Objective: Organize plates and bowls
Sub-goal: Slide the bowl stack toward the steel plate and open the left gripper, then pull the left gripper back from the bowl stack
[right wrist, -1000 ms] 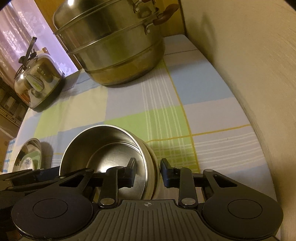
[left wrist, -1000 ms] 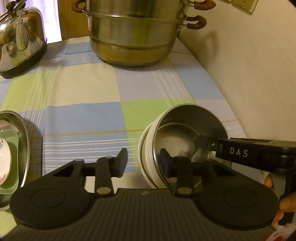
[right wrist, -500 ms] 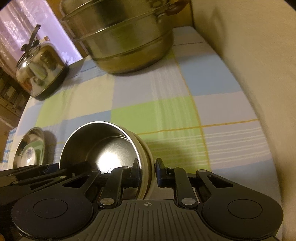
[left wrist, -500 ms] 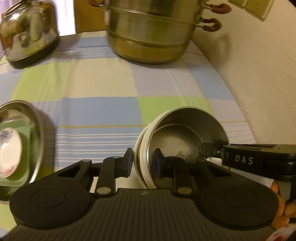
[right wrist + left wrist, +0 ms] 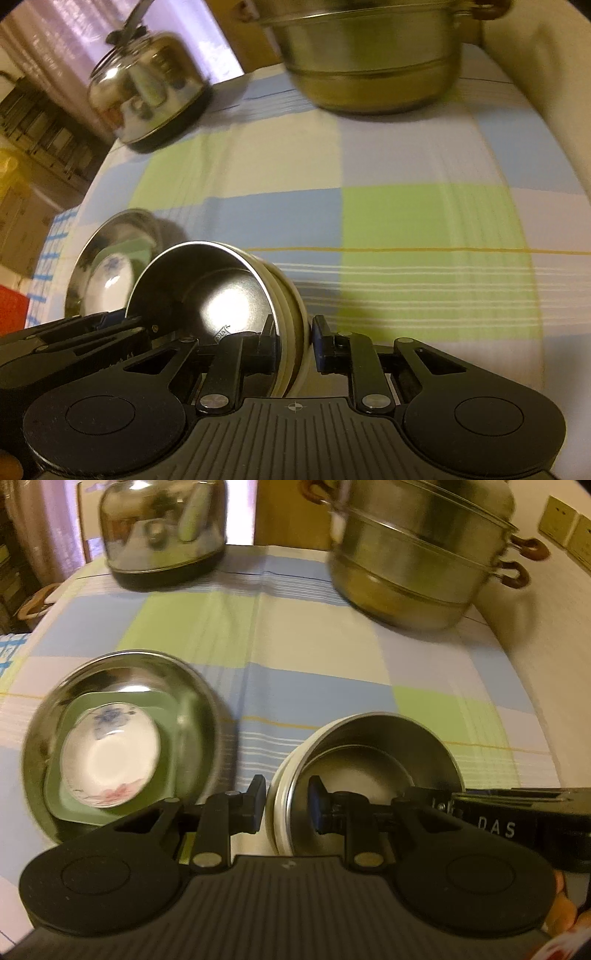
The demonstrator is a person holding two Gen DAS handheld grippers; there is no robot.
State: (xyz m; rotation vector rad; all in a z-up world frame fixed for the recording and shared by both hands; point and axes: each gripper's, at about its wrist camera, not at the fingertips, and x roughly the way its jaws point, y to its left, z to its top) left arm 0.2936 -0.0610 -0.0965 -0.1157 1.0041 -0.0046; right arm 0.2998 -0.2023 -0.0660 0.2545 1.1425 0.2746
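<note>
Over by the wall, a big stacked steel steamer pot point(image 5: 417, 554) sat at the far end of the desk point(image 5: 314, 657), with a shiny kettle point(image 5: 162, 531) across from it near the curtained window. Nothing stood between those and the dishes up front. Closer in, on the left, a wide steel basin point(image 5: 122, 734) held a green square plate point(image 5: 166, 709) with a white flowered saucer point(image 5: 110, 753) on top. Just beside it was the steel bowl point(image 5: 380, 760) nested inside a white bowl point(image 5: 280, 786), both tipped up. The left gripper point(image 5: 286, 808) had its fingers pinched on the near left rim of that pair, one finger outside, one inside. The right gripper point(image 5: 293, 341) pinched the opposite rim the same way. Both had just been closing onto the rim. A checked cloth in blue, green and cream covered the desk. A cream wall ran along the right side, with wall sockets point(image 5: 565, 520) up in the corner.
</note>
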